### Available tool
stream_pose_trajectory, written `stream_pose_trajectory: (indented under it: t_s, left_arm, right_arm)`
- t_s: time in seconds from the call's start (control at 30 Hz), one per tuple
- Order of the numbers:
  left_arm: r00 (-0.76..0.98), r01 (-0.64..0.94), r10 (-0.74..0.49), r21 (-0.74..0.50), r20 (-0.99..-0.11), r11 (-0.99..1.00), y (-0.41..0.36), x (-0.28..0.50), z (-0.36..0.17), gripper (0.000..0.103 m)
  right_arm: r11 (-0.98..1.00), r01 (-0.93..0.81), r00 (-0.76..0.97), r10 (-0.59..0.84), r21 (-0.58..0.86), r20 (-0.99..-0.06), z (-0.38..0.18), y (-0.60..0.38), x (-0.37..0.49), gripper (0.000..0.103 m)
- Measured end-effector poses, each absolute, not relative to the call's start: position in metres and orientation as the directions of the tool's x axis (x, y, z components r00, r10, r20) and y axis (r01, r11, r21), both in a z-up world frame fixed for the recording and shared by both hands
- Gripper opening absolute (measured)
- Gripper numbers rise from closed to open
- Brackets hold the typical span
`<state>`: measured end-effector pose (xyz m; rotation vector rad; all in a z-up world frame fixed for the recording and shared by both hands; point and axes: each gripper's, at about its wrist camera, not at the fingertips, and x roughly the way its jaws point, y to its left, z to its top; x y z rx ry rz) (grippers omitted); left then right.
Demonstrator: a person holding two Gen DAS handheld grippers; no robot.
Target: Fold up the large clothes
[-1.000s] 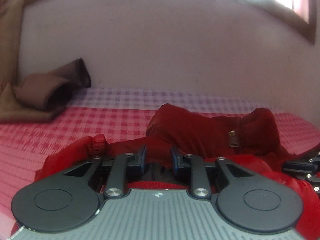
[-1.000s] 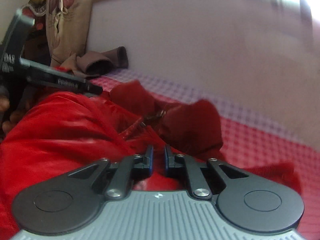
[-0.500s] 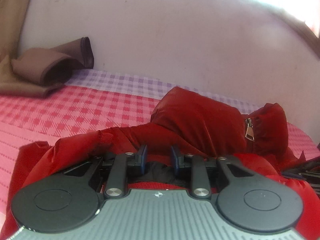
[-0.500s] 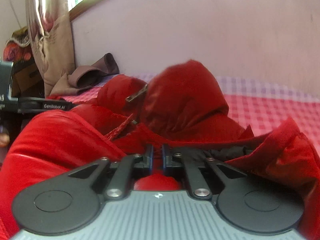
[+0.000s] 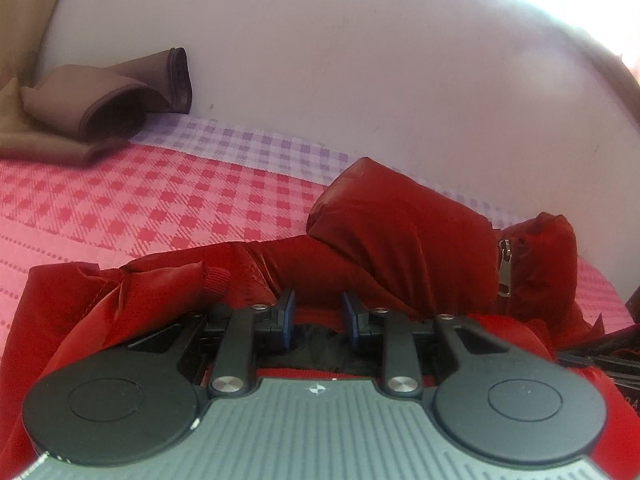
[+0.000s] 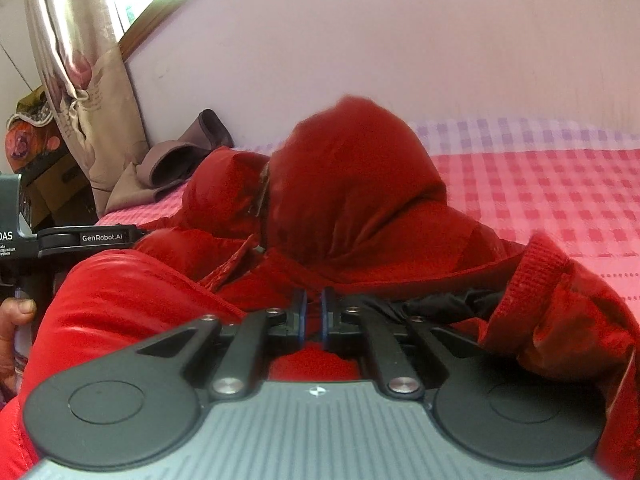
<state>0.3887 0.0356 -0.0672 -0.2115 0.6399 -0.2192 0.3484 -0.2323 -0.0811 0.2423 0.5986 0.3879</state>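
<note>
The red jacket (image 5: 400, 240) lay heaped on the checked bedsheet (image 5: 160, 208), its hood (image 6: 352, 184) standing up toward the wall and its zip pull (image 5: 505, 268) hanging at the collar; it was bunched rather than flat, which I judged to be because both tools were lifting or carrying its near edge for a fold.

The left gripper (image 5: 318, 316) sat low over the jacket with its jaws a modest way apart and red cloth with dark lining bunched between them; whether the pads truly pinched that cloth I could not tell. The right gripper (image 6: 313, 316) had its jaws drawn nearly together, and a ridge of red fabric seemed caught between them, so I took it as clamped on the jacket's edge; a ribbed cuff (image 6: 532, 272) and a strip of black lining (image 6: 440, 304) lay just beside it.

In the right wrist view the other tool's handle showed at the left edge, held in a hand (image 6: 16, 328), the two tools close together probably so the hem moved evenly.

A brown garment (image 5: 100, 108) lay well apart by the wall, near a curtain (image 6: 80, 60).
</note>
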Motion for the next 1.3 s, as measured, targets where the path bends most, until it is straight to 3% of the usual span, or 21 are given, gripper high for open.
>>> stream_pose_trajectory:
  t_s: [0.37, 0.47, 0.73, 0.93, 1.13, 1.3]
  left_arm:
    - [0.784, 0.134, -0.242, -0.224, -0.571, 0.965, 0.032, 0.387, -0.068, 0.031]
    - [0.785, 0.135, -0.240, -0.221, -0.571, 0.966, 0.031, 0.387, -0.068, 0.031]
    - [0.786, 0.137, -0.243, -0.223, -0.568, 0.965, 0.031, 0.386, -0.068, 0.031]
    - [0.787, 0.135, -0.243, -0.225, -0.567, 0.965, 0.031, 0.386, -0.068, 0.031]
    - [0.787, 0.136, -0.244, -0.227, -0.567, 0.964, 0.031, 0.386, -0.068, 0.031]
    - [0.787, 0.135, -0.243, -0.226, -0.567, 0.965, 0.030, 0.386, -0.068, 0.031]
  right_arm:
    - [0.929, -0.199, 0.829, 0.329, 0.312, -0.452, -0.052, -0.251, 0.310, 0.010]
    - [0.956, -0.135, 0.852, 0.247, 0.261, -0.461, -0.050, -0.265, 0.297, 0.009]
    - [0.939, -0.057, 0.855, 0.222, 0.339, -0.470, -0.084, -0.289, 0.299, 0.006]
    - [0.947, -0.052, 0.842, 0.212, 0.316, -0.496, -0.090, -0.284, 0.306, 0.006]
    - [0.980, -0.038, 0.836, 0.139, 0.196, -0.531, -0.091, -0.266, 0.309, 0.006]
    - [0.977, -0.037, 0.838, 0.144, 0.208, -0.526, -0.091, -0.269, 0.308, 0.006]
